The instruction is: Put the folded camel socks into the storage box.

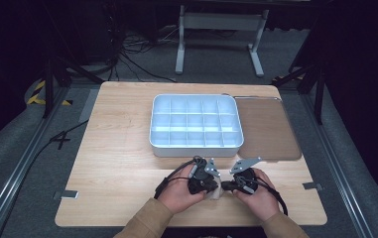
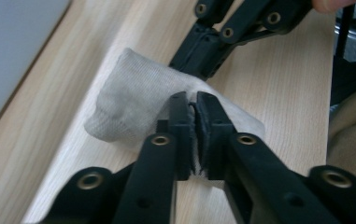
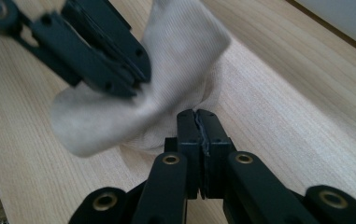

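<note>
Both grippers, left [image 2: 190, 105] and right [image 3: 198, 121], are clamped nearly closed on opposite ends of a small whitish cloth [image 2: 138, 100], probably to fold it. It sits on the wooden table [image 1: 117, 163], just in front of the divided tray [image 1: 195, 147].

No text, label, brand, number or sign can be read in any of the pictures.
</note>
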A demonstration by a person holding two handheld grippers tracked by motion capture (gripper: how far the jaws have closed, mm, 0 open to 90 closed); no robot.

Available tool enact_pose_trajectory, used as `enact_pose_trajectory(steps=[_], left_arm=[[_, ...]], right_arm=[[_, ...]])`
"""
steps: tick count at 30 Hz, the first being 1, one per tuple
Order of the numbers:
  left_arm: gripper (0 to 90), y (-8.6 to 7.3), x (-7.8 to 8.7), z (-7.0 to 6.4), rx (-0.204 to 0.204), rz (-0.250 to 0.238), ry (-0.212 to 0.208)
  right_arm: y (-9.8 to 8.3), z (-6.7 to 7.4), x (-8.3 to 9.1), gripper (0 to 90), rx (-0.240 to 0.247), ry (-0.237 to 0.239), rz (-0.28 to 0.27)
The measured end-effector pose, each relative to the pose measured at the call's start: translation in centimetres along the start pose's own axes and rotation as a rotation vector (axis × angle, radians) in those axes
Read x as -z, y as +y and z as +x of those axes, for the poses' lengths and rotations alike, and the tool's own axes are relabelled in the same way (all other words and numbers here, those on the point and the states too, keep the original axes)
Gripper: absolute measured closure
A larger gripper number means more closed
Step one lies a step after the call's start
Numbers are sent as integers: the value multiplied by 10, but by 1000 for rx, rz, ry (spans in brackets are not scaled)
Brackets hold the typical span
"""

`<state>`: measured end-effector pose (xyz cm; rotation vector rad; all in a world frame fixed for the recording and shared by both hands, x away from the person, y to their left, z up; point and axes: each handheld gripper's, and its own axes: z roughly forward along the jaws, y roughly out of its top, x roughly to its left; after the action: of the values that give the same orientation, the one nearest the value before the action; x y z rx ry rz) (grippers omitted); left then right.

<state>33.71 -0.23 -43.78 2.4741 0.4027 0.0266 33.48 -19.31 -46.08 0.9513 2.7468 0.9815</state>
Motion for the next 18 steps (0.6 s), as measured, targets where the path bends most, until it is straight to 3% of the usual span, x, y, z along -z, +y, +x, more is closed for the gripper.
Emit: enact_pose_trajectory(steps=[5, 7, 11, 18], left_arm=[[709, -3, -3, 1, -68, -18, 46], [678, -4, -3, 1, -73, -20, 53], [545, -5, -6, 1, -75, -16, 24], [531, -8, -7, 5, -74, -27, 3]], right_arm=[[-1, 0, 0, 886, 0, 0, 5], [-1, 0, 0, 885, -1, 1, 6], [0, 1, 0, 882, -3, -1, 5], [-1, -1, 5, 810, -15, 3, -4]])
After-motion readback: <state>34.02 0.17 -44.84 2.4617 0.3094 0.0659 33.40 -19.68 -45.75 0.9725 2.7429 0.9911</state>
